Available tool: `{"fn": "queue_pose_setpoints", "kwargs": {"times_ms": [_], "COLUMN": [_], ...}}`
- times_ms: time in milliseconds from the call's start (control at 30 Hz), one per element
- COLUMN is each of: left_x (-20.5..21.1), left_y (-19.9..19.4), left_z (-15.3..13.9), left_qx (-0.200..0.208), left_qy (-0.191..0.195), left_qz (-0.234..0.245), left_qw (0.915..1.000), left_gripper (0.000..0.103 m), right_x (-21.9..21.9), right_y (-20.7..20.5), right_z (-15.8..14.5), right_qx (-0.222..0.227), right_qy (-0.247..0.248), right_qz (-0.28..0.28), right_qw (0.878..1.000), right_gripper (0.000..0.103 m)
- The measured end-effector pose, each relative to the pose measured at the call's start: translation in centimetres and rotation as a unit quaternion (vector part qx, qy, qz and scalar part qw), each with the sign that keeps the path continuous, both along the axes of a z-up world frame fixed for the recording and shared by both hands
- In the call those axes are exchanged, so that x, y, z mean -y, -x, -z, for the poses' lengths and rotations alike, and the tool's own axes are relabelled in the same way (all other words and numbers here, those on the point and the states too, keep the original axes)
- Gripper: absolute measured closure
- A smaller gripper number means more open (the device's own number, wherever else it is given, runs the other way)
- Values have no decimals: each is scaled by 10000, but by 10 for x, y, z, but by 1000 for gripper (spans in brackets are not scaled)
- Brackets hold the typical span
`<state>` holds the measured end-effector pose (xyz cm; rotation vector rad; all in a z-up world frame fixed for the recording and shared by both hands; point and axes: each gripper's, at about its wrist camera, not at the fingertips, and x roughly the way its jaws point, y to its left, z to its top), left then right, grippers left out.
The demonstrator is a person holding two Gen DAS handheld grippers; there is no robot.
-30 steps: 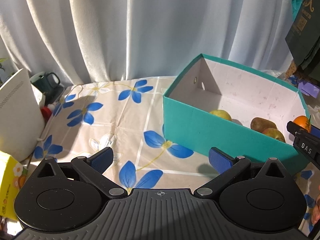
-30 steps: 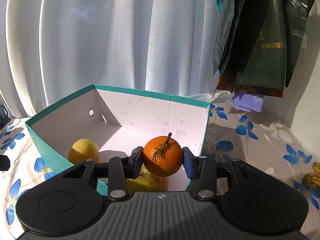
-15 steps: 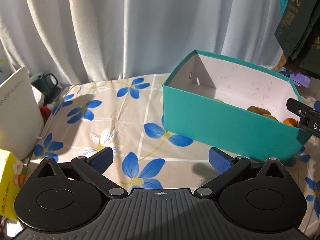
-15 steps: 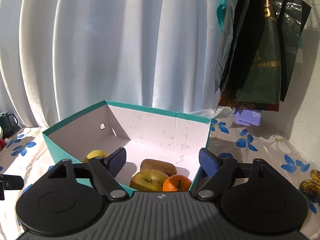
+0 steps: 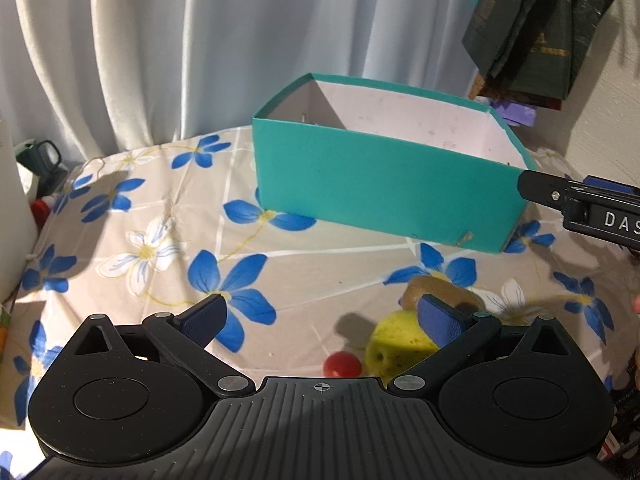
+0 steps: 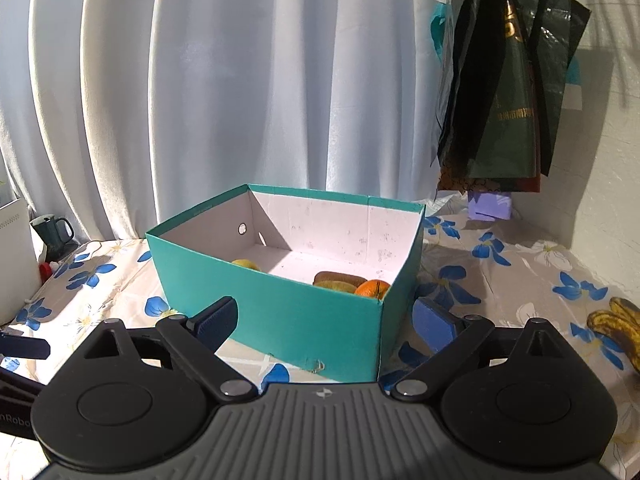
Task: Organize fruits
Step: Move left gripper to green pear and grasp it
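Here the yellow apple [image 5: 394, 342] lies beside the spread left gripper [image 5: 323, 315].

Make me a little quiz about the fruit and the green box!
1. True or false: the orange lies inside the teal box.
2. Which fruit lies outside the box, on the flowered cloth? A) banana B) orange C) lemon
3. Fill in: both the left tongs and the right tongs are ____.

Key: 1 true; 2 A; 3 open, holding nothing.
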<state>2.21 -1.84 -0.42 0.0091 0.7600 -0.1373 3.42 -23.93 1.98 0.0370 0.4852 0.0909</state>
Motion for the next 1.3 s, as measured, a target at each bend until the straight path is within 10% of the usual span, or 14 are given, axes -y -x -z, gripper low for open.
{"fn": "queue_pose_setpoints", "kwargs": {"times_ms": [1200, 1300], "left_x": [67, 70], "left_y": [-20, -23], "left_z": [56, 57], "left_qx": [-653, -710], "left_qy": [-327, -467], "left_qz": [874, 948], "left_qw": [9935, 9919], "left_gripper": [0, 16], "right_x": [18, 19], "right_y": [23, 23], "right_z": [4, 4], "right_qx": [-92, -102], "right_qy": [62, 60], "right_qz": [371, 381], "right_qw": [9992, 9992], "right_gripper": [8, 8]}}
